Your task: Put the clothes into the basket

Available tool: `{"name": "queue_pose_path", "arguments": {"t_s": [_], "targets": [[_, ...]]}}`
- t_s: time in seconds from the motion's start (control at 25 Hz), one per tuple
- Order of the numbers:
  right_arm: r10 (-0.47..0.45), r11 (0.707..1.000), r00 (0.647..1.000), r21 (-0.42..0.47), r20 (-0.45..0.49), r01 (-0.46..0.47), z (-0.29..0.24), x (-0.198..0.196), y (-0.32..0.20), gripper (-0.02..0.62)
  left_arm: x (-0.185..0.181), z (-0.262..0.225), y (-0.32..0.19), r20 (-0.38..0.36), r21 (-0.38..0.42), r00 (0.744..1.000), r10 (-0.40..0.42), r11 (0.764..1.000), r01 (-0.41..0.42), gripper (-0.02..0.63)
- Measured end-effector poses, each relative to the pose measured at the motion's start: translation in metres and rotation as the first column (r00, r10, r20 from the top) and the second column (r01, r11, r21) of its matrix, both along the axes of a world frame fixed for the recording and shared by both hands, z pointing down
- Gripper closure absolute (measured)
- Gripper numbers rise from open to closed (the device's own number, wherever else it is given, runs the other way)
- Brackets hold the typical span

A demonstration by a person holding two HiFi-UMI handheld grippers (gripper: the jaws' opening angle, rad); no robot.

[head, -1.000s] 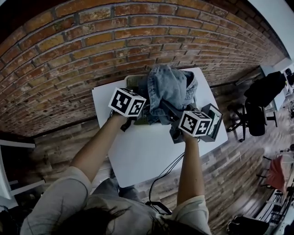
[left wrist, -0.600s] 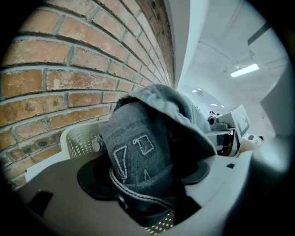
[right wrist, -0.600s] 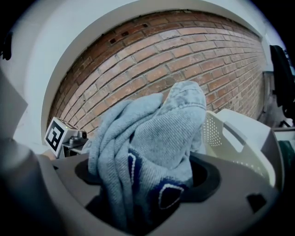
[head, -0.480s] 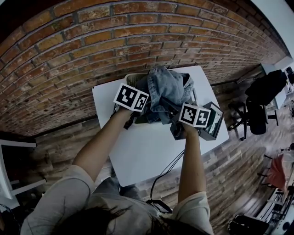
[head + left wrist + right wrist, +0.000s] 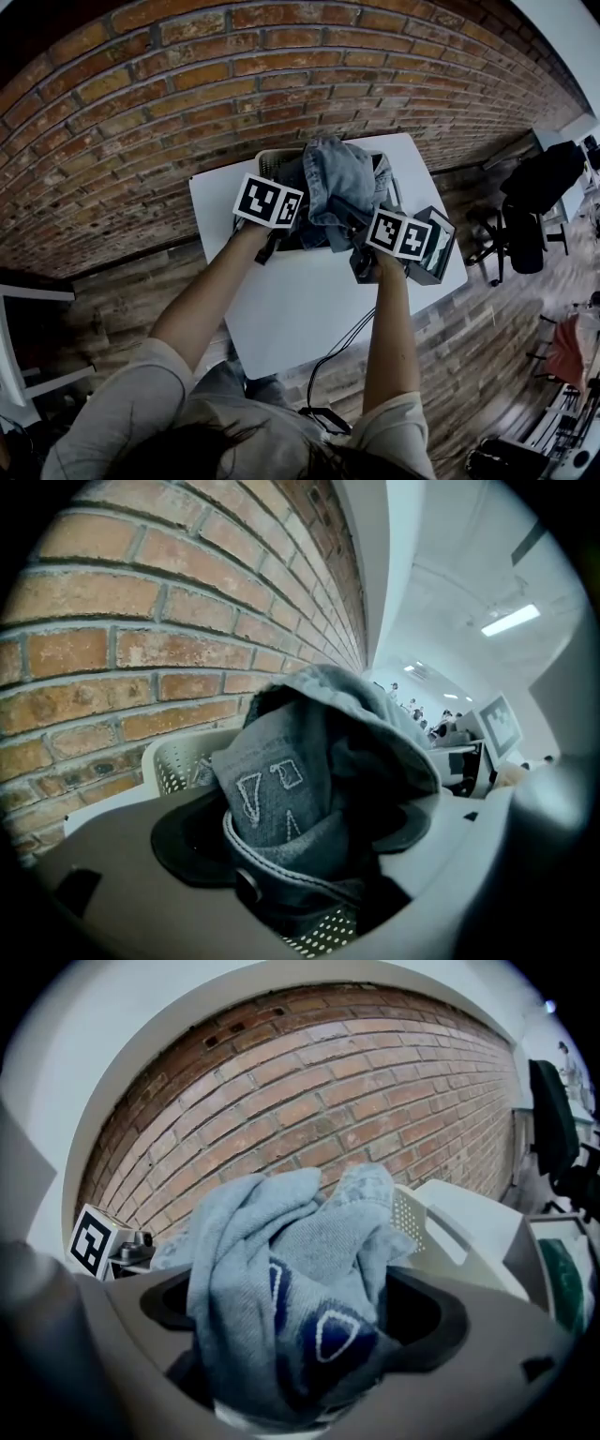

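A bundle of blue denim jeans (image 5: 342,183) hangs over the white perforated basket (image 5: 270,161) at the far edge of the white table (image 5: 300,309). My left gripper (image 5: 292,225) holds the bundle's left side. In the left gripper view the waistband and button of the jeans (image 5: 309,761) are pressed between the jaws, which are starting to open, and the basket rim (image 5: 178,761) is behind. My right gripper (image 5: 339,212) is at the bundle's right side, its jaws opening wide. Folds of the jeans (image 5: 281,1307) still lie loosely between them, next to the basket handle (image 5: 450,1227).
A dark box (image 5: 434,246) with a green side stands on the table by my right hand. A cable (image 5: 342,347) runs off the near table edge. The brick wall (image 5: 187,84) rises right behind the basket. An office chair (image 5: 525,234) stands to the right.
Both grippers moved a little farther toward the basket with the jeans. The bundle now sits lower over the basket. The right gripper's jaws have spread.
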State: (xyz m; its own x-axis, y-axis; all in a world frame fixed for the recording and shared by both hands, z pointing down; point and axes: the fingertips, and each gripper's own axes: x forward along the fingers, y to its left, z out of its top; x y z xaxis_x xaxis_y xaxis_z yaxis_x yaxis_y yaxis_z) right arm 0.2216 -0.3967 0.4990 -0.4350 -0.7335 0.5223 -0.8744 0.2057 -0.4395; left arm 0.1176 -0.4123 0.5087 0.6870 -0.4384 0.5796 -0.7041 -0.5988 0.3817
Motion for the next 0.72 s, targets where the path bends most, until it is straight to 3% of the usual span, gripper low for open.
{"name": "queue_pose_path", "arguments": {"t_s": [0.12, 0.24, 0.36, 0.44, 0.56, 0.72], "targets": [[0.050, 0.998, 0.998, 0.044, -0.028, -0.048, -0.005, 0.010, -0.001, 0.041, -0.006, -0.005, -0.003, -0.033, 0.009, 0.999, -0.038, 0.999, 0.038, 0.230], [0.064, 0.996, 0.997, 0.069, -0.034, -0.062, -0.006, 0.013, 0.002, 0.041, -0.008, -0.006, -0.001, -0.022, 0.024, 0.999, -0.044, 0.999, 0.045, 0.229], [0.090, 0.989, 0.988, 0.126, -0.122, -0.074, -0.013, 0.018, 0.001, 0.041, -0.014, -0.007, 0.000, -0.015, 0.052, 0.998, -0.066, 0.996, 0.067, 0.229], [0.109, 0.981, 0.982, 0.174, -0.153, -0.081, -0.023, 0.019, -0.001, 0.041, -0.023, -0.015, -0.003, -0.007, 0.107, 0.994, -0.112, 0.988, 0.112, 0.229], [0.117, 0.971, 0.983, 0.223, -0.138, -0.084, -0.035, 0.013, -0.002, 0.041, -0.026, -0.038, -0.008, -0.014, 0.264, 0.991, -0.136, 0.955, 0.135, 0.229], [0.118, 0.957, 0.981, 0.280, -0.155, -0.071, -0.042, 0.003, 0.001, 0.043, -0.018, -0.056, -0.005, -0.070, 0.340, 0.990, -0.122, 0.930, 0.138, 0.230]]}}
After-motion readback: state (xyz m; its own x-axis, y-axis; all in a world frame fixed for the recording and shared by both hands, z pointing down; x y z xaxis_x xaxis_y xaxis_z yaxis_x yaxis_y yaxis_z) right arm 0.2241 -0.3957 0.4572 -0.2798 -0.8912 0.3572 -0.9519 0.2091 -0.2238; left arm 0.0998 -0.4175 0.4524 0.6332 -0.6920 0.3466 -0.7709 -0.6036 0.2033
